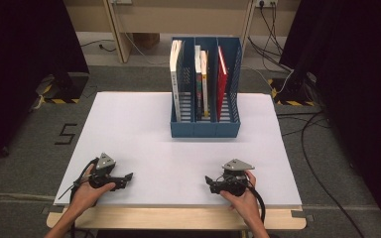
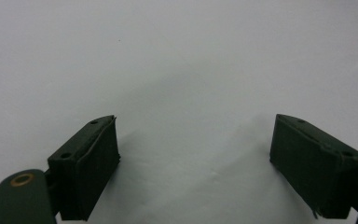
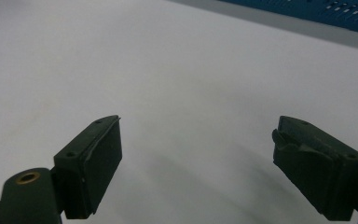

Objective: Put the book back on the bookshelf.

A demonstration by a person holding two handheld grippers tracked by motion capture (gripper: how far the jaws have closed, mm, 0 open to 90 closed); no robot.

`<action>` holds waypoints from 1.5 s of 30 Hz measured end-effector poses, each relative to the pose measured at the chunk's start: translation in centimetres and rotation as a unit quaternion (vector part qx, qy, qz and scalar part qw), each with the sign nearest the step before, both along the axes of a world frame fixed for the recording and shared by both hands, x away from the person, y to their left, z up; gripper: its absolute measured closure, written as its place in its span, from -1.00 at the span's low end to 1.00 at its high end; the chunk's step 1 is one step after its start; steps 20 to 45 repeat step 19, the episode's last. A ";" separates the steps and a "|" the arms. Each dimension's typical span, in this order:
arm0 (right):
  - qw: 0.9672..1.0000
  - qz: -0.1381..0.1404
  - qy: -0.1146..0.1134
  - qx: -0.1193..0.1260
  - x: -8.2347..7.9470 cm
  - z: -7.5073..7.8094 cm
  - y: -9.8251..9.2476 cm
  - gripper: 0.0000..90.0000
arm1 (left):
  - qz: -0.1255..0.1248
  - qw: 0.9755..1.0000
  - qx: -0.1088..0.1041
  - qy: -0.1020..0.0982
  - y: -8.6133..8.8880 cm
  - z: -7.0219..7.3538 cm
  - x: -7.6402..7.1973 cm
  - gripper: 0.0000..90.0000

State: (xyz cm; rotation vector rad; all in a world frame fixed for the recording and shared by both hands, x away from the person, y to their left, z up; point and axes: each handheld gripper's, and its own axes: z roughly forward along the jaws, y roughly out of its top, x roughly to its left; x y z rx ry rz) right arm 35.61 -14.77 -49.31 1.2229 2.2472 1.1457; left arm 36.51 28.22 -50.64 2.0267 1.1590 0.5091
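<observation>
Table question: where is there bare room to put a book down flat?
The white table top is bare left of the blue file rack, and in the wide strip between the rack and the two open tongs, left and right. A narrower patch lies right of the rack. The rack's slots, with upright books, are crowded.

A white tabletop [image 1: 144, 144] on a pale wooden frame is seen from above. A blue three-slot file rack [image 1: 206, 126], loaded with upright books, is set at 12 o'clock, near the far edge.
</observation>
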 end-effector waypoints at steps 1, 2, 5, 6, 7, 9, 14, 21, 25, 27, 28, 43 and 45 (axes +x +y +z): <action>1.000 -0.002 0.001 -0.001 -0.1 0.0 0.0 -0.64 | 0.000 1.000 0.000 0.000 0.0 0.0 0.0 -0.68; 1.000 -0.001 -0.001 -0.004 -0.2 0.0 -0.1 -0.64 | 0.000 1.000 0.000 0.000 0.0 0.0 0.0 -0.68; 1.000 0.005 0.005 -0.011 -0.5 -0.1 -0.2 -0.63 | 0.000 1.000 0.000 0.000 0.0 0.0 0.0 -0.68; 1.000 0.010 0.008 -0.015 -0.6 -0.3 -0.1 -0.63 | 0.000 1.000 0.000 0.000 0.0 0.0 0.0 -0.68; 1.000 0.012 0.010 -0.020 -0.7 -0.3 0.0 -0.63 | 0.000 1.000 0.001 0.000 0.0 0.0 0.0 -0.68; 0.999 0.019 0.009 -0.028 -0.9 -0.4 0.1 -0.63 | -0.001 1.000 0.001 0.000 0.0 0.0 0.0 -0.68; 0.999 0.020 0.012 -0.029 -1.1 -0.5 0.0 -0.64 | 0.000 1.000 0.000 0.000 0.0 0.0 0.0 -0.68; 0.999 0.013 0.012 -0.034 -1.1 -0.6 -0.1 -0.64 | -0.001 1.000 0.000 0.000 0.0 0.0 0.0 -0.68; 0.999 0.013 0.012 -0.034 -1.1 -0.6 -0.1 -0.64 | -0.001 1.000 0.000 0.000 0.0 0.0 0.0 -0.68; 0.999 0.013 0.012 -0.034 -1.1 -0.6 -0.1 -0.64 | -0.001 1.000 0.000 0.000 0.0 0.0 0.0 -0.68; 0.999 0.013 0.012 -0.034 -1.1 -0.6 -0.1 -0.64 | -0.001 1.000 0.000 0.000 0.0 0.0 0.0 -0.68; 0.999 0.013 0.012 -0.034 -1.1 -0.6 -0.1 -0.64 | -0.001 1.000 0.000 0.000 0.0 0.0 0.0 -0.68; 0.999 0.013 0.012 -0.034 -1.1 -0.6 -0.1 -0.64 | -0.001 1.000 0.000 0.000 0.0 0.0 0.0 -0.68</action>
